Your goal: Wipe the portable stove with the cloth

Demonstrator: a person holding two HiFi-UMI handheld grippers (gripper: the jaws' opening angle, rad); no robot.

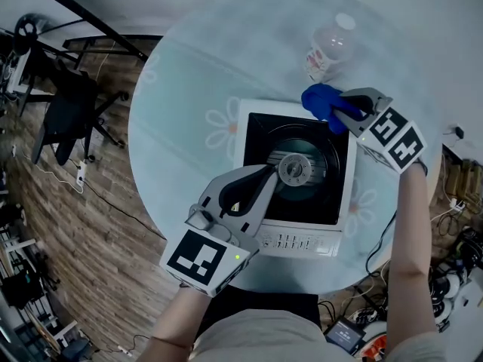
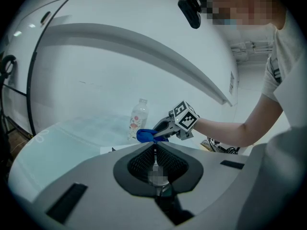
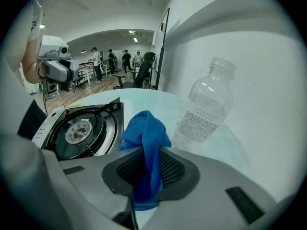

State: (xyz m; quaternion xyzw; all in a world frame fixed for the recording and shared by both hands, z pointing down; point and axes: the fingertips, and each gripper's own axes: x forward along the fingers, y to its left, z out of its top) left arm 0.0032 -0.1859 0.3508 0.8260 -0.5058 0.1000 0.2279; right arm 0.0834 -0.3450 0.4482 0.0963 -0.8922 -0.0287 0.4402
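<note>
The portable stove [image 1: 332, 202] is white with a black top and a round burner [image 1: 296, 169], and it sits in the middle of the round table. My right gripper [image 1: 337, 112] hovers over the stove's far right corner, shut on a blue cloth [image 1: 323, 101]. In the right gripper view the cloth [image 3: 145, 138] hangs bunched between the jaws, with the stove [image 3: 81, 131] down to the left. My left gripper [image 1: 269, 174] is above the stove's front left with its jaws shut and nothing in them. The left gripper view shows the right gripper [image 2: 165, 128] and the cloth [image 2: 145, 135] ahead of it.
A clear plastic bottle [image 1: 330, 47] stands on the pale round table [image 1: 181, 104] just beyond the cloth; it shows close at the right in the right gripper view [image 3: 206, 109]. The stove's control panel [image 1: 298, 241] faces me. A chair [image 1: 68, 111] stands on the wooden floor at left.
</note>
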